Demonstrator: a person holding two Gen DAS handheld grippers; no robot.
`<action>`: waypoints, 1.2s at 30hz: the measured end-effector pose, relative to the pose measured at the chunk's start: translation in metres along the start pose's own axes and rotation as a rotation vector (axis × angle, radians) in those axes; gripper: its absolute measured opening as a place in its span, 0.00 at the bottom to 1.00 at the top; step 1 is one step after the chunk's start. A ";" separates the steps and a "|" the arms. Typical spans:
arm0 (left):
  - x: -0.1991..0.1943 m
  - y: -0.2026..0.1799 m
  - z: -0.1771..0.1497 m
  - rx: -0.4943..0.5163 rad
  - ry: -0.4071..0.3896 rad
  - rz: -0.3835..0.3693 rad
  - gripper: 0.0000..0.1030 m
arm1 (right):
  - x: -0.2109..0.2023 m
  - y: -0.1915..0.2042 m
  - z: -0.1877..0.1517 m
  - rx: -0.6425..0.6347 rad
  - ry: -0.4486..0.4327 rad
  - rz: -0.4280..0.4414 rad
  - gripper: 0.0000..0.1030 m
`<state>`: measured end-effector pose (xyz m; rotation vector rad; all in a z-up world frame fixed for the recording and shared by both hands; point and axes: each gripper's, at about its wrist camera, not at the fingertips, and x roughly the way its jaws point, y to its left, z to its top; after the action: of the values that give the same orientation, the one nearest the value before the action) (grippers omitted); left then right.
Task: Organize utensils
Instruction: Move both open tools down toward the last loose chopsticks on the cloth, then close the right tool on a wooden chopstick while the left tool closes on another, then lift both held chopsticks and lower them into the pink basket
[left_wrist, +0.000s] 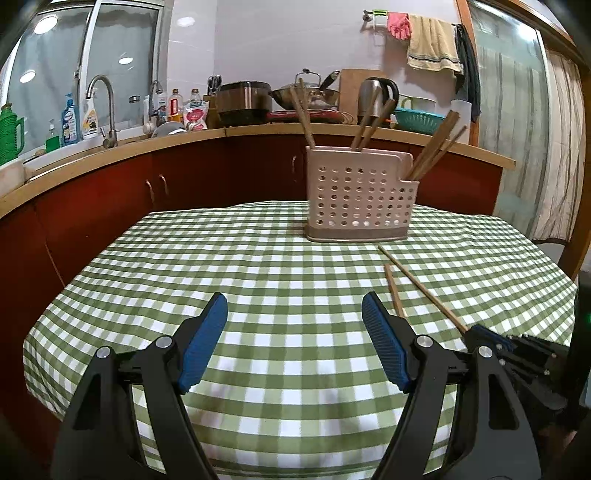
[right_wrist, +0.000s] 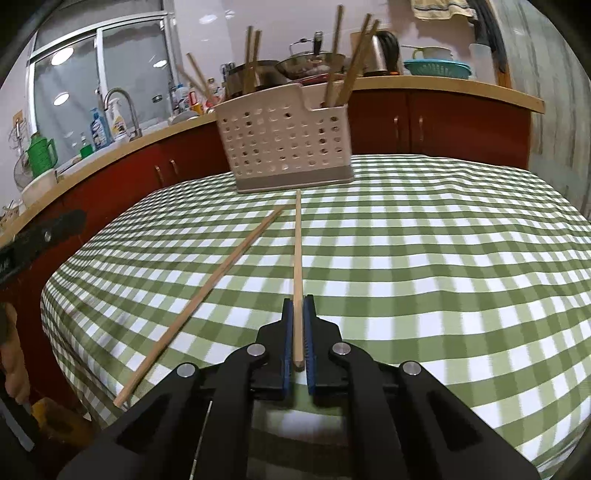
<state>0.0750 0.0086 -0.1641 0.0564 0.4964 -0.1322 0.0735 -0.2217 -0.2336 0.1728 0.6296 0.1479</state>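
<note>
A beige perforated utensil holder (left_wrist: 358, 195) stands on the green checked table, with several wooden chopsticks upright in it; it also shows in the right wrist view (right_wrist: 284, 147). My right gripper (right_wrist: 298, 299) is shut on a wooden chopstick (right_wrist: 297, 251) that points toward the holder. This gripper (left_wrist: 476, 328) and its chopstick (left_wrist: 421, 288) show at the right of the left wrist view. A second chopstick (right_wrist: 207, 295) lies loose on the cloth to its left, also seen in the left wrist view (left_wrist: 393, 291). My left gripper (left_wrist: 294, 306) is open and empty over the cloth.
A red-cabinet counter (left_wrist: 184, 173) runs behind the table, with a sink tap (left_wrist: 105, 110), bottles, pots and a kettle (left_wrist: 376, 98). The table edge (left_wrist: 44, 332) drops off at the left. A person's hand (right_wrist: 11, 354) shows at the far left.
</note>
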 end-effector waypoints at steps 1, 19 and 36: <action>0.000 -0.003 -0.001 0.005 0.002 -0.005 0.71 | -0.002 -0.003 0.001 0.002 -0.005 -0.007 0.06; 0.024 -0.063 -0.048 0.084 0.150 -0.146 0.52 | -0.022 -0.040 0.001 0.044 -0.063 -0.028 0.06; 0.018 -0.064 -0.062 0.119 0.138 -0.195 0.06 | -0.023 -0.031 0.004 0.016 -0.075 -0.022 0.06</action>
<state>0.0526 -0.0517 -0.2290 0.1344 0.6309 -0.3506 0.0596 -0.2571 -0.2239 0.1864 0.5583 0.1147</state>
